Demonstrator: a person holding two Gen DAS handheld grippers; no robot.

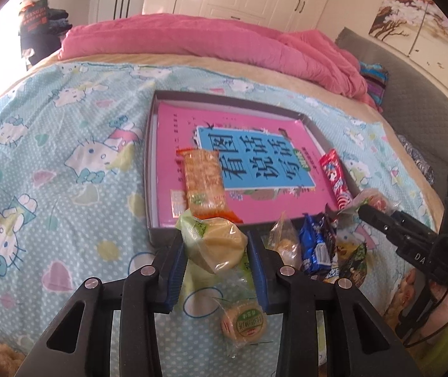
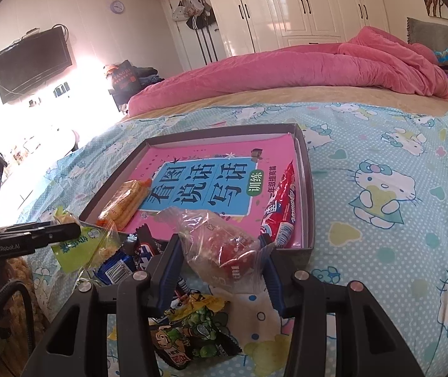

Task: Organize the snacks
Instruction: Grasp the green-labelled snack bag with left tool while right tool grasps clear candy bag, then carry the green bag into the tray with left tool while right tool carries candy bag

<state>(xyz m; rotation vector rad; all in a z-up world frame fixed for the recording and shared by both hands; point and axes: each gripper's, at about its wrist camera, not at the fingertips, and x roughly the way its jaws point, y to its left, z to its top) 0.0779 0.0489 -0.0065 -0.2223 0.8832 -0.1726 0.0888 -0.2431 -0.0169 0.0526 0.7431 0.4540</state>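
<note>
My left gripper (image 1: 214, 242) is shut on a pale yellow pastry in a clear green wrapper (image 1: 217, 245), lifted just before the near edge of a dark shallow box (image 1: 148, 157). The box holds a pink book (image 1: 192, 125), an orange cracker pack (image 1: 203, 185) and a red candy tube (image 1: 337, 176). In the right wrist view my right gripper (image 2: 220, 245) is shut on a reddish snack in a clear wrapper (image 2: 224, 242), held above the box's near rim (image 2: 307, 182). The left gripper (image 2: 66, 229) shows at the left with its green-wrapped pastry (image 2: 79, 248).
Loose snacks lie on the cartoon-cat bedsheet (image 1: 66, 157) near the box: blue cookie packs (image 1: 316, 245), a round wrapped pastry (image 1: 244, 323) and a green pea snack bag (image 2: 192, 336). A pink quilt (image 1: 192, 37) is heaped at the far side of the bed.
</note>
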